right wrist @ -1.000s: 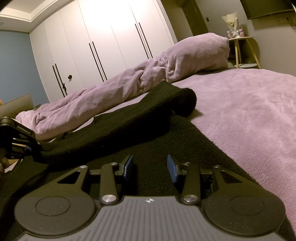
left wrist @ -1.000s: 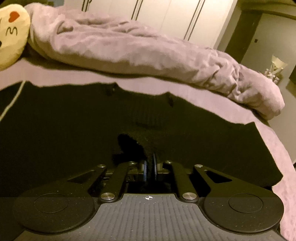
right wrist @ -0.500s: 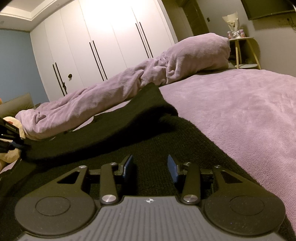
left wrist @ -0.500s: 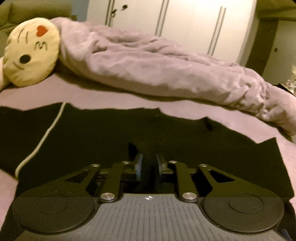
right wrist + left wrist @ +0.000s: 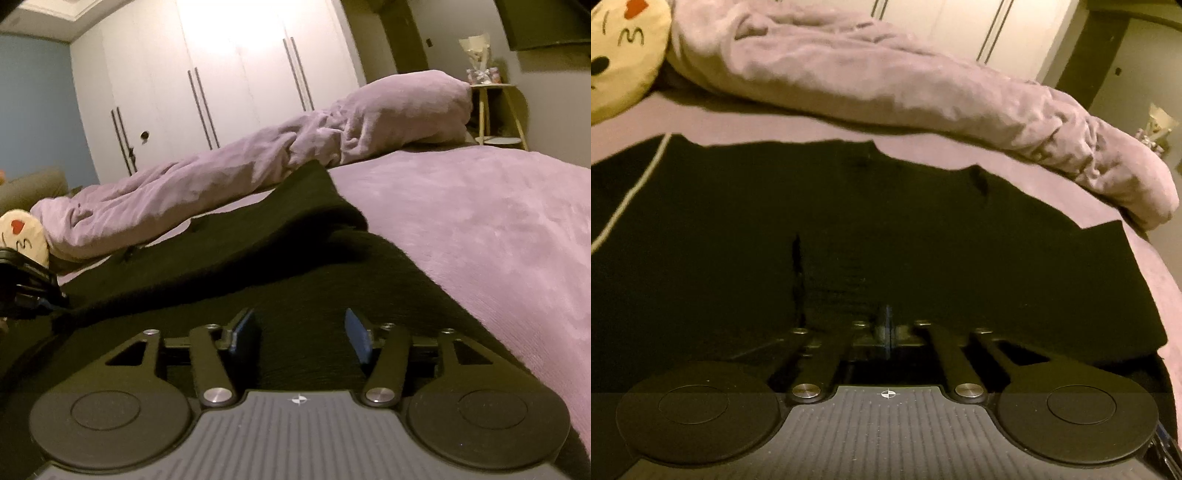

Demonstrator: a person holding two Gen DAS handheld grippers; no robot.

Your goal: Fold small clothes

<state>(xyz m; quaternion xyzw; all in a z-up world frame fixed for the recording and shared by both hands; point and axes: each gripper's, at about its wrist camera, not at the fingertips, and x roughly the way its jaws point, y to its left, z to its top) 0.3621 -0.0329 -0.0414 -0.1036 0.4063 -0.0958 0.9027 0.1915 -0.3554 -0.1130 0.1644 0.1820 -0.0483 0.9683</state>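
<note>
Rumpled purple duvet (image 5: 886,77), yellow plush (image 5: 624,55)

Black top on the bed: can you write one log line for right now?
step: fold | black top: flat on bed | left tongs: shut | right tongs: just opening, over top

My left camera sits just behind my left jaws and looks forward and steeply down, very near to the black garment (image 5: 849,206) that lies on the bed (image 5: 979,158). It faces the rolled purple blanket (image 5: 886,85) and the white wardrobe (image 5: 953,26) behind it. My right camera sits behind my right jaws, low and almost level with the bed (the cloth fills its bottom part), and it looks along the garment toward the same wardrobe. Both views share the garment, the blanket, the wardrobe doors and the yellow plush pillow (image 5: 22,236). At the left edge of the right view stands my left gripper (image 5: 26,280).
</note>
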